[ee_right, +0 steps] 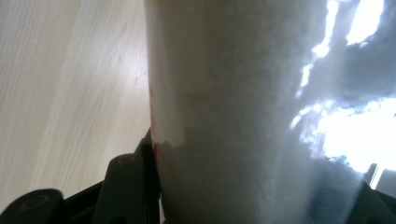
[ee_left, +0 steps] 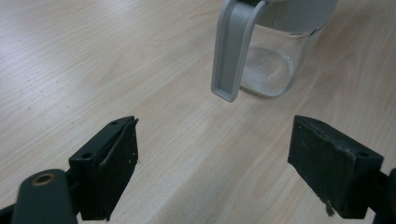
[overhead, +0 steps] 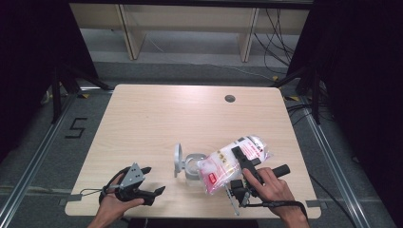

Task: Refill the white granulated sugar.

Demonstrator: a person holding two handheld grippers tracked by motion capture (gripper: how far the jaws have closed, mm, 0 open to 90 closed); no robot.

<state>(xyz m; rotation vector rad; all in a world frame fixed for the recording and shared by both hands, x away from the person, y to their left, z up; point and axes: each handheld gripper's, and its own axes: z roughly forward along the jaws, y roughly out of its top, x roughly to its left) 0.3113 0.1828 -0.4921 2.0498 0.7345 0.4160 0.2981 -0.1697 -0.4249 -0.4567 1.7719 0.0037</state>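
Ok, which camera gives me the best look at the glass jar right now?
The left gripper view: the glass jar stands close ahead, its clear base and grey handle sharp. The high view shows the jar small, partly behind the bag. The right gripper view shows the bag up close instead.

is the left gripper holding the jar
No, the left gripper stands open over bare table, and the jar sits apart beyond it.
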